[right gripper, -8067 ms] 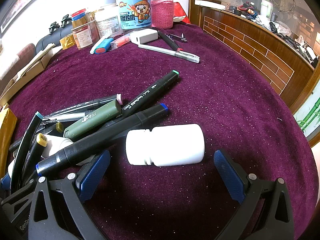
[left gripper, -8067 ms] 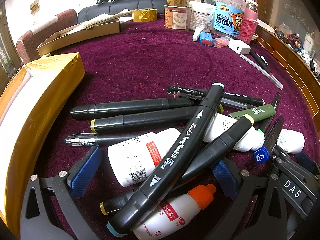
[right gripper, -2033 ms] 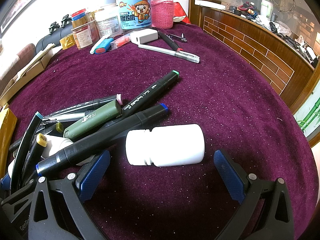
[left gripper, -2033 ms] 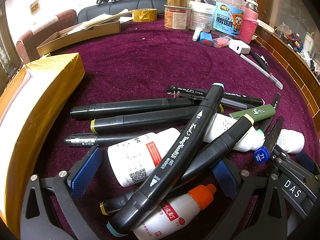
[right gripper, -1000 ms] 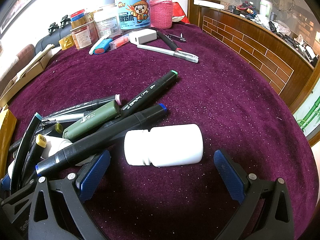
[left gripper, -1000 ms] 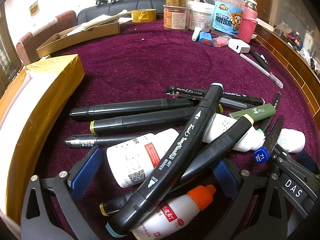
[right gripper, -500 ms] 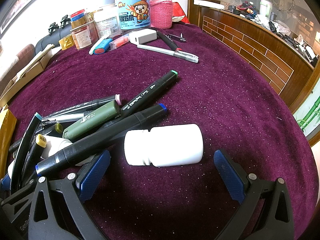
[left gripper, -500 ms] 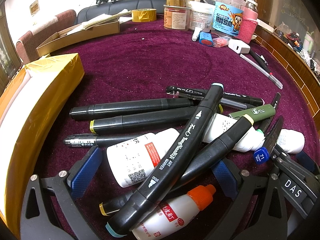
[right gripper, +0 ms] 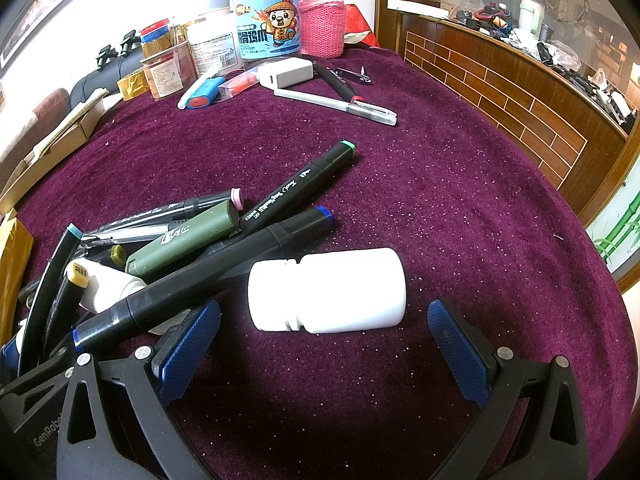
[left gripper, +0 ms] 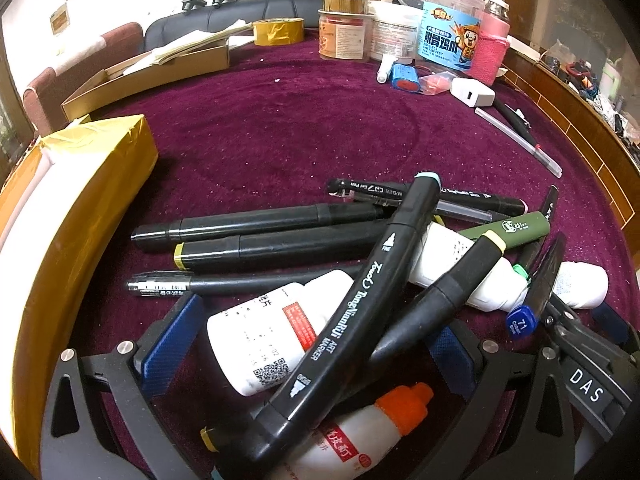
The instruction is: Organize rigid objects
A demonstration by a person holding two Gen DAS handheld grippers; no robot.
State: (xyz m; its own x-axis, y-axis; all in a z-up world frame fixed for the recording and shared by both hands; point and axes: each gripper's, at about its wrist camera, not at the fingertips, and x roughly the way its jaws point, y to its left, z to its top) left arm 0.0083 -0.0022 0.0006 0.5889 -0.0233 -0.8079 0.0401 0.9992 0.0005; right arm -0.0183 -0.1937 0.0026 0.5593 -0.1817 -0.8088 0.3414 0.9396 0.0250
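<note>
Markers (left gripper: pixel 372 292) and bottles lie heaped on the purple cloth (right gripper: pixel 460 200), none sorted yet; this looks like the start. The left gripper (left gripper: pixel 308 344) gapes over the heap. The right gripper (right gripper: pixel 324 332) gapes around a white bottle (right gripper: pixel 328 290), the likely first pick.

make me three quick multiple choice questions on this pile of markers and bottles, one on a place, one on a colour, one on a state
1. Where is the plain white bottle?
A. between the right gripper's open fingers
B. in the gold box
C. beside the pink cup

2. What colour is the small bottle's cap?
A. green
B. orange
C. blue

3. How is the left gripper?
A. shut on a marker
B. open over the pile
C. holding a bottle

Answers: 1 A, it lies on the cloth between the blue pads. 2 B, the cap is orange. 3 B, its pads stand apart.
</note>
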